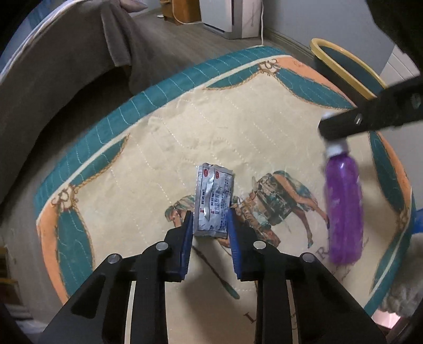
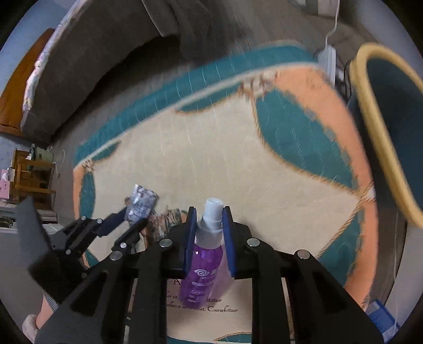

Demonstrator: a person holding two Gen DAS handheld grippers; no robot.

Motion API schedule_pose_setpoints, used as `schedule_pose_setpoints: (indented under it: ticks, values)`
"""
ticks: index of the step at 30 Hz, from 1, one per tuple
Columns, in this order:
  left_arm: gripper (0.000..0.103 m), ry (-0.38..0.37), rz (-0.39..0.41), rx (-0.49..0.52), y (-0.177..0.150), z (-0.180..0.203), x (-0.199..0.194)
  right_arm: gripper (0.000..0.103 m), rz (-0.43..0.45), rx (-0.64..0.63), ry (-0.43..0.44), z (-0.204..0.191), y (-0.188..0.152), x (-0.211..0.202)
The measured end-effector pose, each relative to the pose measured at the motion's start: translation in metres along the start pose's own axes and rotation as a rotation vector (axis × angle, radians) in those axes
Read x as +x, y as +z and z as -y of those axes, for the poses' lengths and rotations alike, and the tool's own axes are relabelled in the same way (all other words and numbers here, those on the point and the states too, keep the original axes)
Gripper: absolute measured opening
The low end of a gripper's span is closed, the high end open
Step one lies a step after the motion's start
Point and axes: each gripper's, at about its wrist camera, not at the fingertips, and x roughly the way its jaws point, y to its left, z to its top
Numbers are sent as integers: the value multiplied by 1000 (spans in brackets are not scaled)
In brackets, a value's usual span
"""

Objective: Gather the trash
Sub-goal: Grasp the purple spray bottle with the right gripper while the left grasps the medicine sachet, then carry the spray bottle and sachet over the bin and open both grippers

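Observation:
My left gripper (image 1: 210,217) is shut on a crumpled silver foil sachet (image 1: 212,197) and holds it above the patterned rug (image 1: 185,132). In the right wrist view the left gripper (image 2: 136,218) shows at the left with the sachet (image 2: 141,205) between its blue pads. My right gripper (image 2: 208,214) is shut on the neck of a purple spray bottle (image 2: 203,267) with a white cap. In the left wrist view the right gripper (image 1: 333,132) holds the bottle (image 1: 343,211) hanging down at the right. A bin with a yellow rim (image 2: 380,137) stands at the rug's far right corner.
A grey-covered bed (image 1: 66,66) lies beyond the rug on the left. A white appliance (image 1: 232,16) with a cord stands on the wooden floor at the back. The bin (image 1: 343,68) also shows in the left wrist view. Wooden furniture (image 2: 31,174) stands at the far left.

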Motion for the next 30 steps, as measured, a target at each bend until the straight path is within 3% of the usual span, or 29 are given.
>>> schedule_pose_setpoints:
  ticks: [9, 15, 24, 30]
  values:
    - [26, 39, 98, -13, 19, 14, -32, 18, 201, -143, -75, 16, 5, -66]
    - [26, 18, 163, -27, 44, 29, -45, 15, 319, -232, -175, 25, 19, -89]
    - [26, -52, 232, -31, 88, 69, -57, 15, 434, -127, -134, 79, 39, -143]
    - [26, -125, 251, 12, 120, 129, -55, 15, 498, -9, -171, 143, 49, -178]
